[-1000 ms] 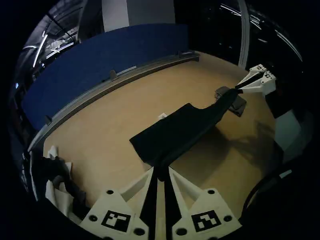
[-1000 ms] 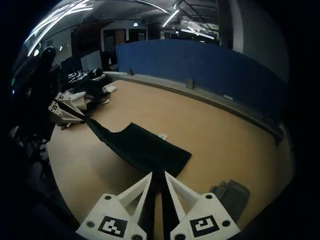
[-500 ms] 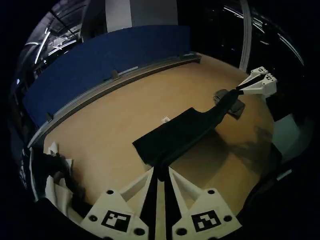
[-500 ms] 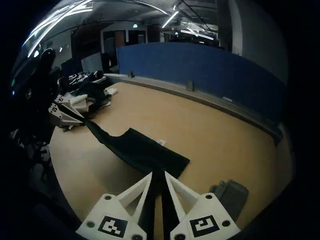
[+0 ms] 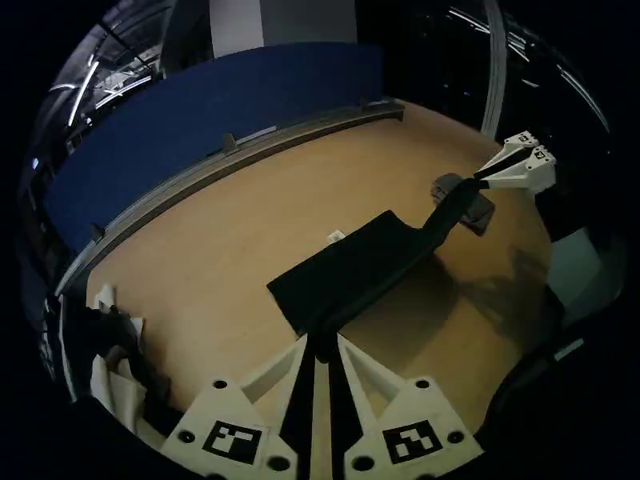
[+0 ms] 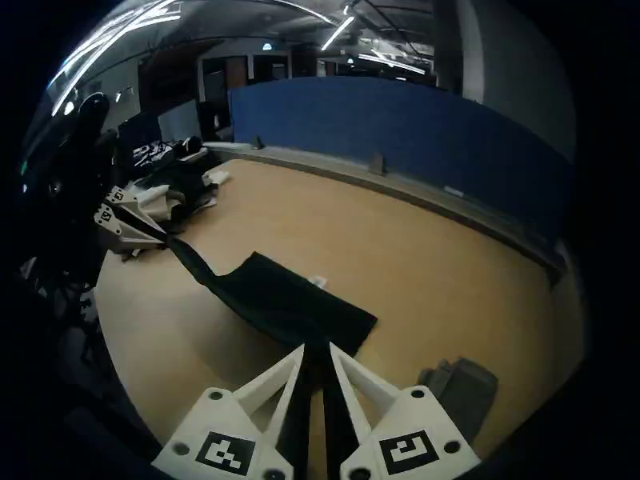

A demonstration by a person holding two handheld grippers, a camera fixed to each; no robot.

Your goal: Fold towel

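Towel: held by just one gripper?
No; the left gripper and the right gripper each pinch one end of the dark towel.

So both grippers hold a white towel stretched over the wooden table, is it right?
No: the towel is black, not white, as the left gripper view shows. The left gripper and right gripper do hold it stretched over the wooden table.

Dim open-plan office around a blue partition screen (image 6: pixel 416 136).
Along the partition's foot, a grey rail (image 5: pixel 240 152) and a broad light-wood desktop (image 6: pixel 448 264); above the partition, bright ceiling strip lights (image 6: pixel 340 32); behind it, a pale column (image 5: pixel 280 20); past one end, a monitor (image 6: pixel 178 122) in shadow.
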